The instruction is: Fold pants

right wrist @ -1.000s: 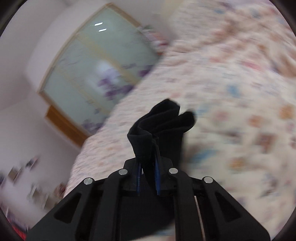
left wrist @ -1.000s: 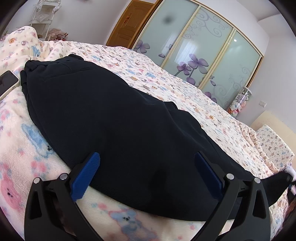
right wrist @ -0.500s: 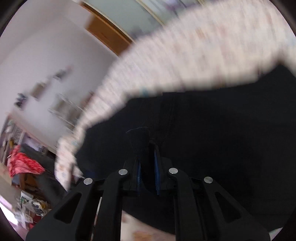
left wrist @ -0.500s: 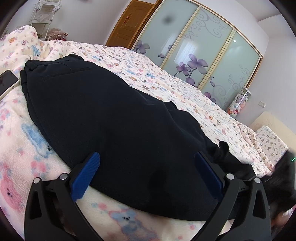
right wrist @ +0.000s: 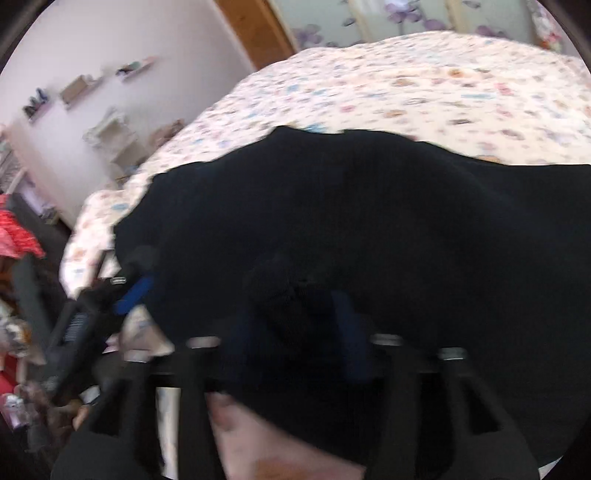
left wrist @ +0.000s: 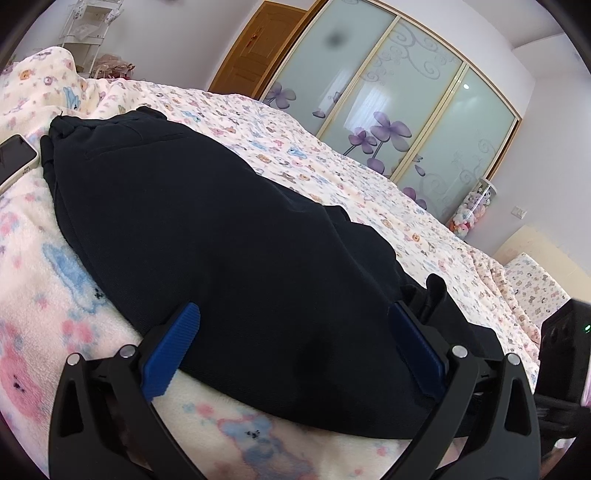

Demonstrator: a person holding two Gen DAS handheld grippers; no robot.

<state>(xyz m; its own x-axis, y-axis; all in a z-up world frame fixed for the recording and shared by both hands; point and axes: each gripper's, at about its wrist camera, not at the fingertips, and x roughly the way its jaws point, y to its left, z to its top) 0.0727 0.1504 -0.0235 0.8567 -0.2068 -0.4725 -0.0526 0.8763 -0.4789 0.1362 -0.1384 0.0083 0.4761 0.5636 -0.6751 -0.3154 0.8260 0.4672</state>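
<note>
Bedroom scene: wide bed (left wrist: 332, 162) under a fleecy cream blanket printed with pastel bears and flowers. Frosted sliding wardrobe doors (left wrist: 399, 96) with purple flower decals at far right, wooden door (left wrist: 255, 44) beside them, white wire shelf (left wrist: 92, 29) far left. Phone (left wrist: 14, 155) lies on the blanket at left, just beside the waistband.

Black pants (left wrist: 221, 236) lie on the near part of the bed, waistband far left, bulk spread across; soft matte knit, rounded folds, a cuff bunched up at near right.

Left gripper (left wrist: 291, 354) spread wide, blue ribbed pads (left wrist: 171, 349) at the pants' near edge, nothing pinched. Right gripper (right wrist: 295, 332) is blurred; jaws look parted with bunched black cloth between them, grip uncertain.
</note>
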